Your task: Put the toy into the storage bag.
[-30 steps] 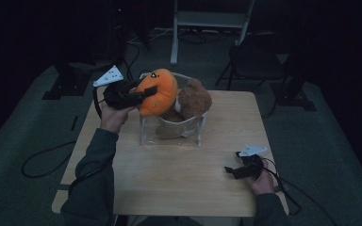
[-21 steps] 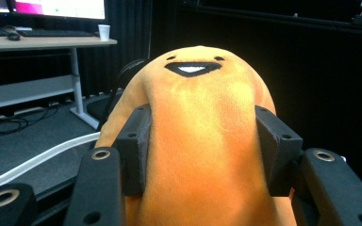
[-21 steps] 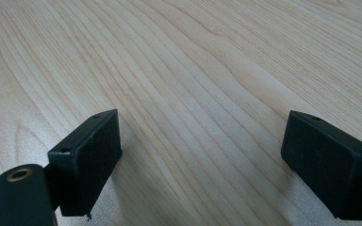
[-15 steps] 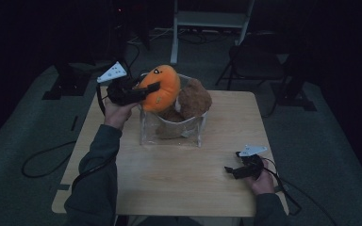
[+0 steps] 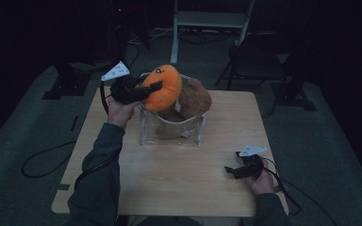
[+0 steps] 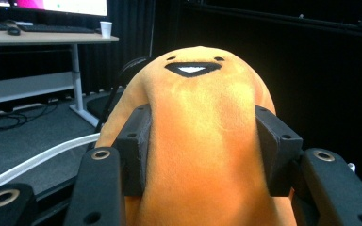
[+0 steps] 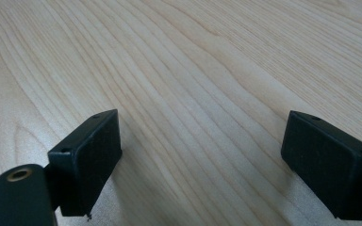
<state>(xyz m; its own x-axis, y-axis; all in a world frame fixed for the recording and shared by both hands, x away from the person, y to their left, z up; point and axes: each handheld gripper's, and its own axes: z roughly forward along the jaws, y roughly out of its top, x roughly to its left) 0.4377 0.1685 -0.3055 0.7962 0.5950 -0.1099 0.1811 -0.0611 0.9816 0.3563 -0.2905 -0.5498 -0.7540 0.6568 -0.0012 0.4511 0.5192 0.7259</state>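
An orange plush toy [image 5: 164, 87] with a black smiling mouth hangs above the left rim of a clear plastic bin [image 5: 172, 134] in the middle of the wooden table [image 5: 169, 174]. My left gripper [image 5: 147, 89] is shut on it; in the left gripper view both pads press into the orange plush toy [image 6: 202, 141] at its sides. A brown plush toy [image 5: 194, 97] sticks out of the bin beside it. My right gripper [image 5: 230, 170] rests low at the table's right front, its jaws wide apart over bare wood [image 7: 202, 94] with nothing between them.
Chairs and a white stand [image 5: 212, 19] are on the dark floor behind the table. A cable [image 5: 42, 157] loops on the floor at the left. A desk with a cup [image 6: 105, 29] is far off in the left gripper view.
My left gripper has lifted the orange plush toy slightly higher above the bin. The right hand has kept still.
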